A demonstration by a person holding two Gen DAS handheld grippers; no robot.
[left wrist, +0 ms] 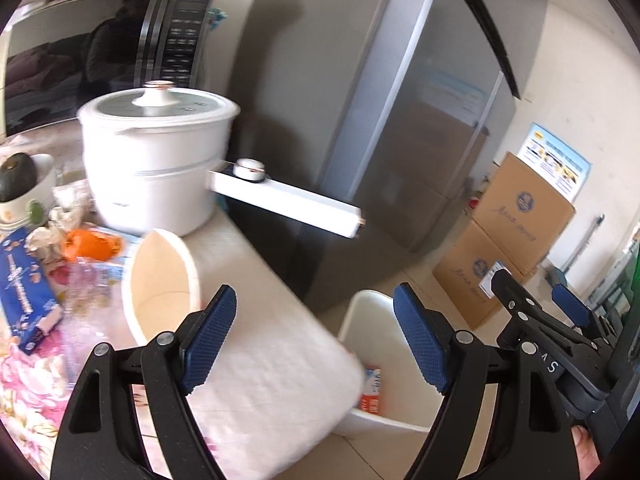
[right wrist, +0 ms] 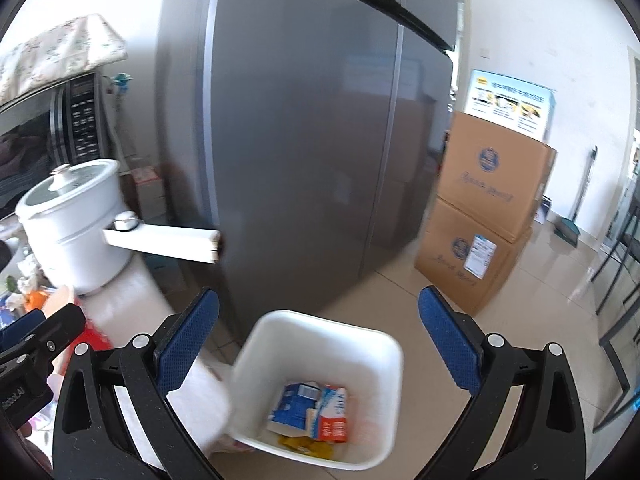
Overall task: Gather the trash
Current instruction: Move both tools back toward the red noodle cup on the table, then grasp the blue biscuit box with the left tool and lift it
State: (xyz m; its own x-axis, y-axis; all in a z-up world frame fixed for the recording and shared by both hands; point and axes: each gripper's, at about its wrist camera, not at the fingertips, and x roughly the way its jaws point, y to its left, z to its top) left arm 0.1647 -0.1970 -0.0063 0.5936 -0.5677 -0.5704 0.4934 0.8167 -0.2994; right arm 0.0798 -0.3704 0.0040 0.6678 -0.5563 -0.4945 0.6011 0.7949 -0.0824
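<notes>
A white trash bin [right wrist: 384,344] stands on the floor beside the table corner; a blue and orange carton [right wrist: 320,408] lies inside it. The bin also shows in the left wrist view [left wrist: 368,312]. My right gripper [right wrist: 320,344] is open and empty, above the bin. My left gripper [left wrist: 316,332] is open and empty over the table corner, just right of a tipped paper cup [left wrist: 160,276]. On the table left of the cup lie a blue box [left wrist: 24,284], clear plastic wrap [left wrist: 84,300] and orange scraps [left wrist: 92,244]. The right gripper shows at the right edge of the left wrist view [left wrist: 536,300].
A white cooker pot [left wrist: 160,160] and a white power strip [left wrist: 288,200] sit at the table's back. A microwave [left wrist: 100,52] stands behind. A grey fridge [right wrist: 312,120] and stacked cardboard boxes [right wrist: 488,208] stand beyond the bin. A bowl with an avocado [left wrist: 16,180] is at the left.
</notes>
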